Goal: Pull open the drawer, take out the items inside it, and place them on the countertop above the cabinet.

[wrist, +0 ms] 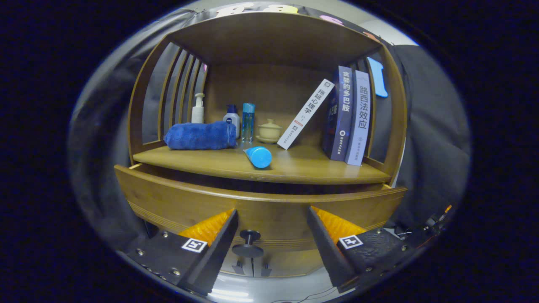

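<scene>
Tongs (271, 229) spread apart, drawer knob (248, 244) between them, drawer (177, 202) partly open

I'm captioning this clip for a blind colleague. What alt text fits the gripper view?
The open tongs hang before a wooden cabinet, the drawer pulled slightly out, its dark knob between the fingers, untouched. On the countertop lie a rolled blue towel and a blue tube, with bottles, a lidded cup and three books behind.

Beyond my spread gripper (271, 227), the drawer (189, 202) is smooth satin wood; its knob (248, 244) between my fingers matt; the towel (200, 135) plush cloth.
</scene>
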Motion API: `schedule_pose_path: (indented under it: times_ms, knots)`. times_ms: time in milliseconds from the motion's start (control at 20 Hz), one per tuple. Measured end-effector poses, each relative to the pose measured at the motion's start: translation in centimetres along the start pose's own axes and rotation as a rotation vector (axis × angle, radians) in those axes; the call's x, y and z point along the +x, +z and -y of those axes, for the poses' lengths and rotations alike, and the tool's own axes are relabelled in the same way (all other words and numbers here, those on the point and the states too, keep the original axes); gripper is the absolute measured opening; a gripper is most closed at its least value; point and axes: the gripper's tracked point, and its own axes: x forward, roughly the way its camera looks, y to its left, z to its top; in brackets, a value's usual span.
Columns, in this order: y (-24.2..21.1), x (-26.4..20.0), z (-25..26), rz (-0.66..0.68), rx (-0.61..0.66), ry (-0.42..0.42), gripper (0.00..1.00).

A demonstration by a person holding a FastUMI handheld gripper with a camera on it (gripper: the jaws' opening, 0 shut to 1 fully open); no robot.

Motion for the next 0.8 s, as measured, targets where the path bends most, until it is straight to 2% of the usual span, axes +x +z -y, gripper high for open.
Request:
schedule_pose_path:
  times_ms: [250,800]
  knots:
    - [-0.03,0.06,0.00,-0.001,0.026,-0.012,0.98]
    - [0.60,-0.17,0.02,0.041,-0.033,-0.006,0.96]
